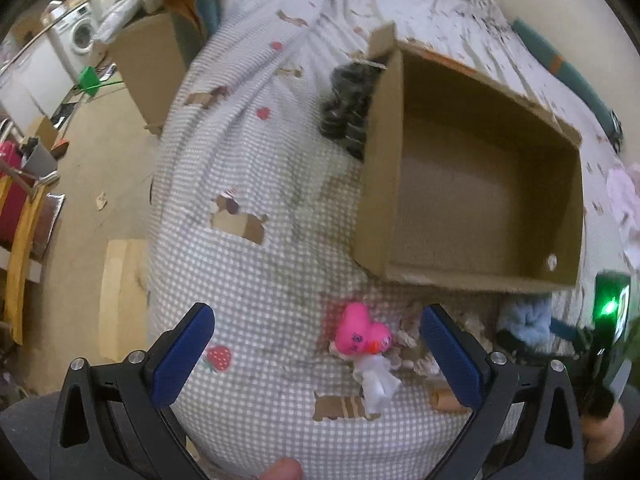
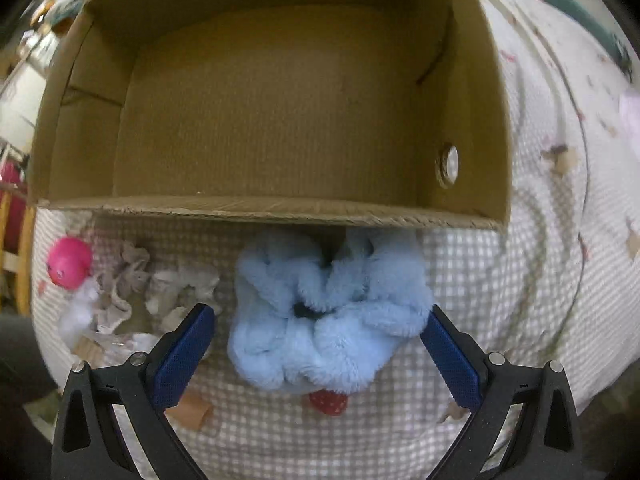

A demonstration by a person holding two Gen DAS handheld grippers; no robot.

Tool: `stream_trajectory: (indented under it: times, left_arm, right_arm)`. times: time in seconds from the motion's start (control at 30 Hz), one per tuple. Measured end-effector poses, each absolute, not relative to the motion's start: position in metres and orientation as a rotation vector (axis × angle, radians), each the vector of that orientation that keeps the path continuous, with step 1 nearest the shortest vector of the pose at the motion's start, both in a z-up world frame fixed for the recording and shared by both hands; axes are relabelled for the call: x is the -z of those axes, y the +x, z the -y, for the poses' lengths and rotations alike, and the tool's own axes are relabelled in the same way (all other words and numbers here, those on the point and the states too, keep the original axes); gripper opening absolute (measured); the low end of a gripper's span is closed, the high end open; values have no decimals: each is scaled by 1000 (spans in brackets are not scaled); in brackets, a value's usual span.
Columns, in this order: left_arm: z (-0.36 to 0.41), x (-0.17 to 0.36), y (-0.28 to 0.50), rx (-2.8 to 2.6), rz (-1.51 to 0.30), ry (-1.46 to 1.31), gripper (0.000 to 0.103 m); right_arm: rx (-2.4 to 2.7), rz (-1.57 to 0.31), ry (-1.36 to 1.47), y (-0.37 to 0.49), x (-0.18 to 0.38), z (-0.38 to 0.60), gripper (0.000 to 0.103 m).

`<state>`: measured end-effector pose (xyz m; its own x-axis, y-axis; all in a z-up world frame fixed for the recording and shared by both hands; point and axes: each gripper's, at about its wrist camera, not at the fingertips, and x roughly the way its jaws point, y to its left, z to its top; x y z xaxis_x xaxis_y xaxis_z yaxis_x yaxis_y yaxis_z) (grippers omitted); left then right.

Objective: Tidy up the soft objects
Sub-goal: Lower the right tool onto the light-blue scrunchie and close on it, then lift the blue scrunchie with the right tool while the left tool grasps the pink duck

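Observation:
An open cardboard box (image 1: 568, 216) lies on the checked bedspread, and its inside shows nothing; it also fills the right wrist view (image 2: 272, 210). A pink heart toy (image 1: 362, 332) with a white body lies just in front of my open left gripper (image 1: 316, 344), between its fingers but apart from them. It shows at the left of the right wrist view (image 2: 69, 263). A fluffy light-blue scrunchie (image 2: 328, 312) lies against the box's near wall, between the fingers of my open right gripper (image 2: 318, 336). It shows in the left wrist view (image 1: 524, 320) too.
A beige lacy scrunchie (image 2: 128, 280) lies between the toy and the blue scrunchie. A dark fuzzy item (image 1: 348, 108) sits behind the box's left wall. A second cardboard box (image 1: 152, 64) stands at the bed's far left. The bed edge drops to the floor on the left.

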<state>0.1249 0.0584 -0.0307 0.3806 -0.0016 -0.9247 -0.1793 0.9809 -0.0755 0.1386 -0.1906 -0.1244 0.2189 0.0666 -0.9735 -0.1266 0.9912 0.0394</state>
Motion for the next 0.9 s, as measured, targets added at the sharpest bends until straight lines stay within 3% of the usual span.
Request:
stream_trajectory:
  times: [0.03,0.17,0.23,0.27,0.37,0.47,0.63,0.7,0.9]
  left_arm:
    - [-63,29,126,-121,-1168,-194,103]
    - [-71,30,128,-143,-1174,-229,103]
    - [-73,34,128,-156,-1187,-233,103]
    - [-75,35,128,-163,-1189,-234,103]
    - [-80,37,127,-189,-1184,-241,103]
    - [-82,42,128,-189,-1200,-253,102]
    - [-72,62,132,-110,-1278,-269,85]
    - [-62,69,134,-52,-1307,-279,69]
    - [-35,84,144,2,-1347,-222,67]
  right_arm:
    - [-139,-1349,-65,139,126,188,103]
    - [-139,-1379,-109,139,141,181,57]
    - [-168,-1377,-110,138,142,181,44]
    - [-177,-1369,-99,136,138,184,31]
    - [-194,-1363,13,133,128,199,23]
    - [-227,-1328,105,119,106,207,22]
    - [-329,-1234,227,95,74,211,22]
    - [-347,-1219,257,87,72,209,22]
    - [-408,-1223,262,86,68,195,22]
